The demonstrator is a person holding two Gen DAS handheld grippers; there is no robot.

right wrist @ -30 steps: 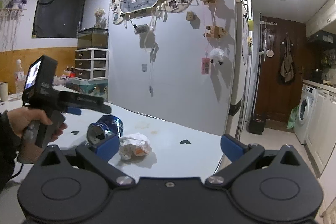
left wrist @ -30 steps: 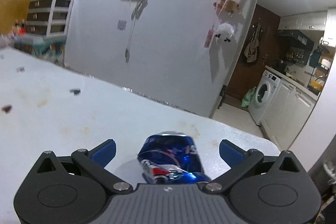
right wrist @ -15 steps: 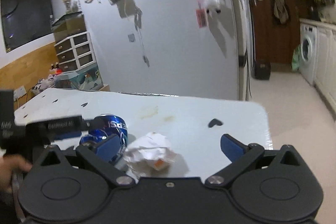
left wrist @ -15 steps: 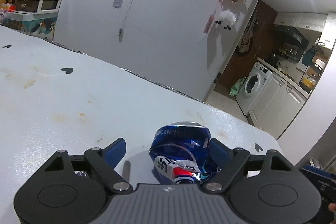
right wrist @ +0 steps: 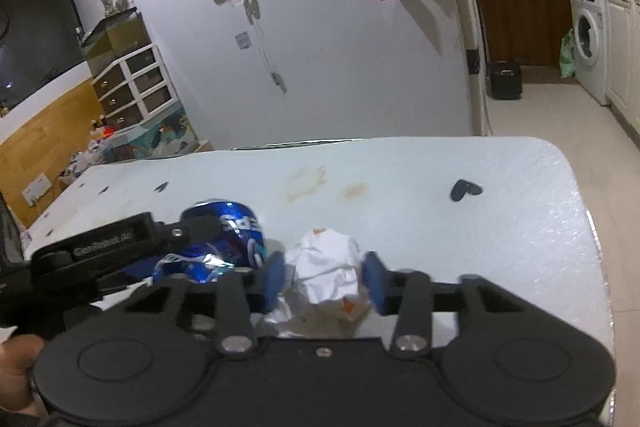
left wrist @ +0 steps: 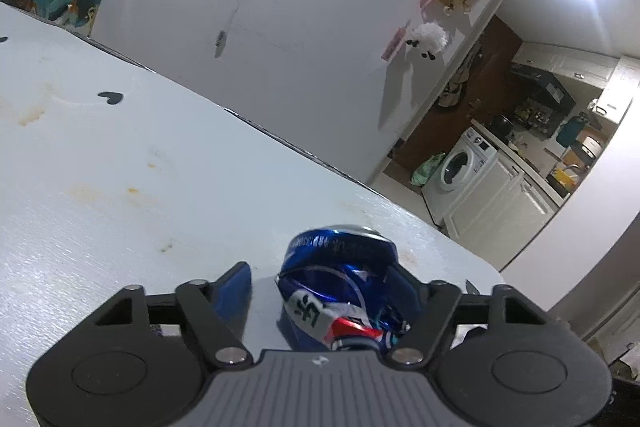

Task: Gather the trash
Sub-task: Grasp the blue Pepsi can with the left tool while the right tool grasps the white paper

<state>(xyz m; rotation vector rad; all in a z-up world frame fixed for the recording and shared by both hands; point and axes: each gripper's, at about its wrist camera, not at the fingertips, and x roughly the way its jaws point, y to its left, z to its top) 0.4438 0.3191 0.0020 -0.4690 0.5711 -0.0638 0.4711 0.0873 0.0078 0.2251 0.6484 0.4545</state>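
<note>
A crushed blue soda can lies on the white table between the fingers of my left gripper. Its jaws are closing: the right pad touches the can, and the left pad is still a gap away. In the right wrist view the same can lies left of a crumpled white paper ball. My right gripper is closing, and both blue pads meet the sides of the paper. The left gripper's body reaches in from the left.
A person's hand holds the left gripper at the lower left. Dark heart marks and brown stains dot the table top. The table's rounded right edge drops to a tiled floor, and a white wall stands behind.
Both grippers came down and forward over their objects. The left jaws narrowed around the can. The right jaws swung left from wide open and closed in on the paper ball.
</note>
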